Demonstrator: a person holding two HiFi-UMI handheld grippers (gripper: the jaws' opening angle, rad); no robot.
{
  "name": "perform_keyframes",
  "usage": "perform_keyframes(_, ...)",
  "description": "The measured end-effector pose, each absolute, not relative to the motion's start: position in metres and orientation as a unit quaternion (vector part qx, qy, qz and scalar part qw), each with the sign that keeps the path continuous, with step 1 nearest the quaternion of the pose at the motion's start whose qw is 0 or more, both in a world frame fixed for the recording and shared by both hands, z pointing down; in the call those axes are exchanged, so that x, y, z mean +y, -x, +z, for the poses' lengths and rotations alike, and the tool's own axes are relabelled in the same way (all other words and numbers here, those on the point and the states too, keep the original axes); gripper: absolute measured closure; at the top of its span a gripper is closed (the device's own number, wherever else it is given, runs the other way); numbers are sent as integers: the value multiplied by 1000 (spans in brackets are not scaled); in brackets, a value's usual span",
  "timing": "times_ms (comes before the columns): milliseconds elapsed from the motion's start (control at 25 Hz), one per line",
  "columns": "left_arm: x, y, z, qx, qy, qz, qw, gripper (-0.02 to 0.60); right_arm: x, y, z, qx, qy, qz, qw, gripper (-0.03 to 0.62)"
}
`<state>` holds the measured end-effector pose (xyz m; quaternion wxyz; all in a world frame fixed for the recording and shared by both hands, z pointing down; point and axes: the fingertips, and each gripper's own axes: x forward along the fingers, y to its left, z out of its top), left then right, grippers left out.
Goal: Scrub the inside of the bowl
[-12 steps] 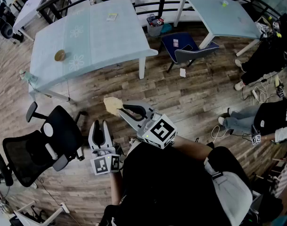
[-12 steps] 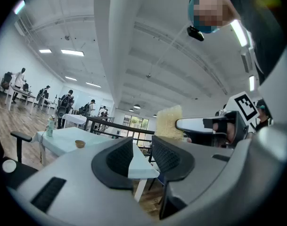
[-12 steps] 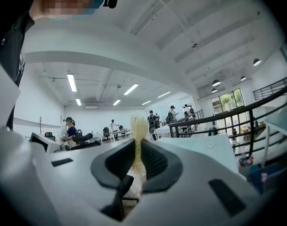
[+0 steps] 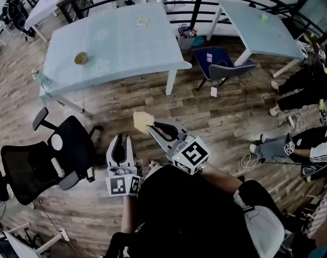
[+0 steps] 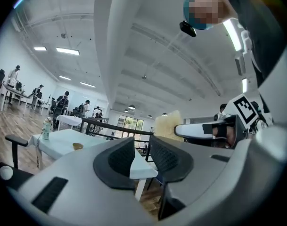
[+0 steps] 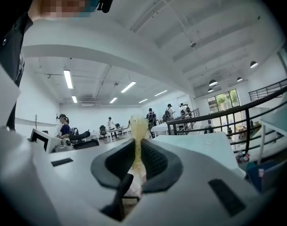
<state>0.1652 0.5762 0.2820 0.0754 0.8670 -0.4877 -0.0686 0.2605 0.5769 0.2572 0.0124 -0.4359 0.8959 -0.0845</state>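
right gripper (image 4: pixel 151 127) jaws pinch a sponge (image 4: pixel 142 121), probably; left gripper (image 4: pixel 121 140) jaws stand slightly apart.

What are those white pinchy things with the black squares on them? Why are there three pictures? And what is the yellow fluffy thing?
There is no robot here. A person holds a tool in each hand, and each tool ends in two jaws that pinch like tongs. The cubes with black squares are part of the tools.

One picture comes from a camera on the person's head, looking down. The other two come from small cameras that ride on the tools and look along their jaws.

The right gripper pinches the yellow fluffy thing, a scrubbing sponge. The left gripper has its jaws a little apart, with nothing between them.

Ahead stands a pale table with a small bowl on it. A black office chair stands nearby.
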Motion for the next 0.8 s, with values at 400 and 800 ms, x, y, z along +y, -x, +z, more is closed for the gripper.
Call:
perform_keyframes(400, 604, -88, 281, -538, -836, -87, 58, 472, 583, -192, 258, 918, 389, -82, 14, 548)
perform_keyframes(800, 613, -34, 297, -571, -811, -98, 77, 471, 583, -143, 268, 927, 365, -87, -8, 548)
